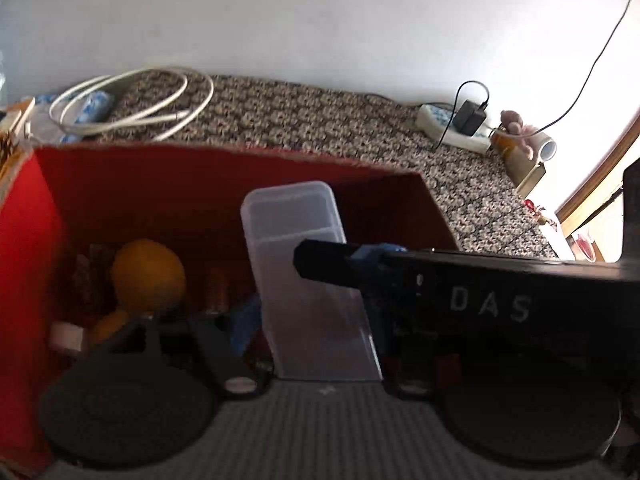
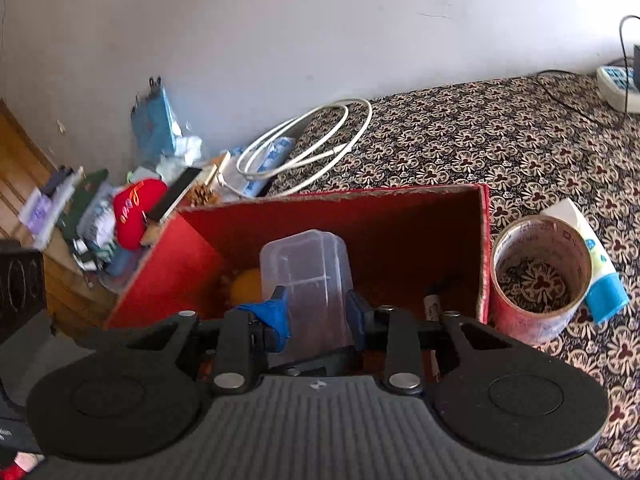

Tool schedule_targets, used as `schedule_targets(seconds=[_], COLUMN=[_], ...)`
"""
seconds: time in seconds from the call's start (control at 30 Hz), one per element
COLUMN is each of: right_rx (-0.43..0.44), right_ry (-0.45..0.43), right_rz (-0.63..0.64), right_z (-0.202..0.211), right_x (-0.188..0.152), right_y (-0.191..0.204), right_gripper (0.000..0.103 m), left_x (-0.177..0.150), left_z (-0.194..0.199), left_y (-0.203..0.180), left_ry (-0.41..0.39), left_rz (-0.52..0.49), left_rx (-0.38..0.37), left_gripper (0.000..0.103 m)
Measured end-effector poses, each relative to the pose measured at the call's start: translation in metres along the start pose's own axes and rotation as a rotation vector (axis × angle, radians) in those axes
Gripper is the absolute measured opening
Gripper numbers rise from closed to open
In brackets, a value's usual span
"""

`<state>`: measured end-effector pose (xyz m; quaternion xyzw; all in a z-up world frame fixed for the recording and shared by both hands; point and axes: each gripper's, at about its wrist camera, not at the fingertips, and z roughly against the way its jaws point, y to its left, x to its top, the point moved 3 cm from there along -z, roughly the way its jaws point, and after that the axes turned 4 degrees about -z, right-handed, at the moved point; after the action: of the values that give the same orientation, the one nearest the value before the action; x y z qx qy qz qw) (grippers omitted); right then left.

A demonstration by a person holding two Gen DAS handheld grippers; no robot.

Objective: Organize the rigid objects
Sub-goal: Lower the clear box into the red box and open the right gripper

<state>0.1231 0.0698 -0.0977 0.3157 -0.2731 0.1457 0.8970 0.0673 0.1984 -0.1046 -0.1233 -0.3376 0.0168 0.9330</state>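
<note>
Item: you hold a clear plastic container [image 2: 306,280] upright over the red box [image 2: 400,216], its lower part inside the box.
Right gripper [image 2: 316,312]: clenched on the container, blue pads on its two side walls.
Left gripper [image 1: 312,320]: the container stands between its fingers; whether they press it, you cannot tell. The right gripper's arm crosses in front.
Handling: judged light, stiff, thin-walled and smooth. A hard squeeze could bow it, and a loose one could let it slip. Hold low on the flat sides.
Already in box: an orange ball [image 1: 148,276], a dark marker [image 2: 432,308] and small bits, leaving little free floor.
Beside box: tape roll [image 2: 540,280] just right of the wall, with a blue-capped tube [image 2: 600,280] behind it.
Further off: white cable [image 2: 312,144], power strip [image 1: 452,128].
</note>
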Motion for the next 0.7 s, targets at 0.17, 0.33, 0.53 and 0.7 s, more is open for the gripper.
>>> schedule_targets(seconds=[0.17, 0.33, 0.53, 0.7], right_rx=[-0.038, -0.059, -0.036, -0.013], right_ry=[0.005, -0.016, -0.045, -0.064], right_rz=[0.034, 0.043, 0.019, -0.007], right_z=[-0.007, -0.009, -0.006, -0.003], right_x=[-0.002, -0.004, -0.003, -0.003], right_y=[0.003, 0.004, 0.0, -0.001], right_gripper=[0.014, 0.014, 0.012, 0.012], left_x=[-0.001, -0.002, -0.003, -0.003], left_z=[-0.01, -0.012, -0.014, -0.014], left_y=[0.005, -0.001, 0.0, -0.001], left_ry=[0.034, 0.056, 0.064, 0.067], left_rz=[0.004, -0.048, -0.046, -0.053], left_rx=[0.017, 0.069, 0.086, 0.099], left_gripper=[0.046, 0.052, 0.053, 0.055])
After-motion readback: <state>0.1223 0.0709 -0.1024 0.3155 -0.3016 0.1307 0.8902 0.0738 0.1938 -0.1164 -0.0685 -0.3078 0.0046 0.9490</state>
